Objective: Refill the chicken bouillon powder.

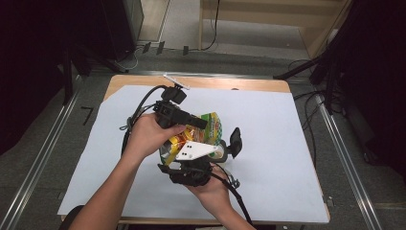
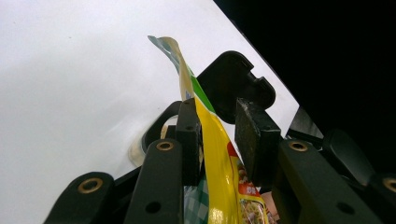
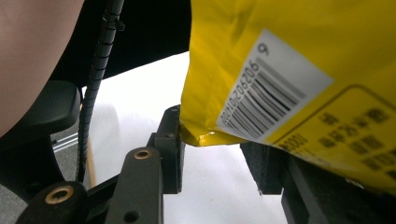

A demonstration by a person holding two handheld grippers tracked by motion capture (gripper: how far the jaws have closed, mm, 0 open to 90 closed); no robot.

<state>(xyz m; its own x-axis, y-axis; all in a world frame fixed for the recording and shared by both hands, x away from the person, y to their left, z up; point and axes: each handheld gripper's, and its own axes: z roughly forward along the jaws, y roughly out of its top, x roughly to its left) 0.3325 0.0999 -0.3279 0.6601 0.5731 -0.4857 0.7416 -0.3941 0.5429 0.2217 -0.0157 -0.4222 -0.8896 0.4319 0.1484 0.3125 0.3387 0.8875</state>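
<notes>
A yellow and green snack bag (image 1: 210,125) is held up over the white sheet (image 1: 287,143) between my two grippers. My left gripper (image 1: 202,125) comes in from the left. Seen from the left gripper (image 2: 217,116), the bag's thin edge (image 2: 212,149) stands between the jaws, against the left pad (image 2: 189,135) and with a gap to the right pad (image 2: 254,135). My right gripper (image 1: 215,143) reaches up from the near side under its white plate (image 1: 194,151). At the right gripper (image 3: 215,149), the barcoded bag corner (image 3: 261,56) fills the space between the pads.
The sheet covers a wooden table (image 1: 239,84). A small pale round thing (image 2: 135,154) lies on the sheet under the left jaws. Cables (image 1: 139,108) trail from the left gripper. Dark stands and floor rails (image 1: 43,153) flank the table.
</notes>
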